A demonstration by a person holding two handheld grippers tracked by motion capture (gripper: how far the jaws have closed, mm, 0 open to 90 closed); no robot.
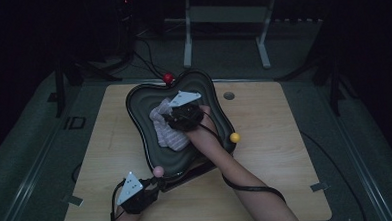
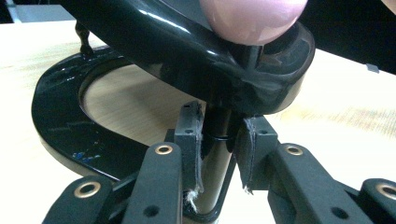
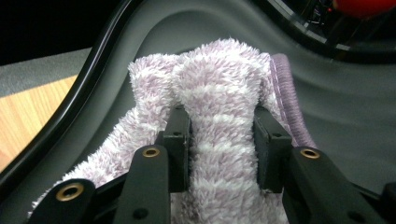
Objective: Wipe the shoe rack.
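Note:
A black wavy-rimmed tray (image 1: pixel 131 104) stands raised on a stand in the middle of the wooden table (image 1: pixel 286 151). Inside it lies a fluffy lilac-and-white striped cloth (image 1: pixel 164 134). My right gripper (image 1: pixel 174 121) reaches down into the tray and is shut on a raised fold of the cloth (image 3: pixel 219 79), which fills the gap between its pads (image 3: pixel 180 140). At the tray's near corner, my left gripper (image 1: pixel 153 182) is shut on the thin black post (image 2: pixel 217 130) below a pink ball (image 2: pixel 252 18). The tray's dark inner wall (image 3: pixel 154 37) curves behind the cloth.
A red ball (image 1: pixel 168 77) tops the tray's far corner and a yellow ball (image 1: pixel 234 137) its right corner. The stand's black ring base (image 2: pixel 56 121) rests on the table. A small round hole (image 1: pixel 228 95) lies right of the tray. Cables trail over the near edge.

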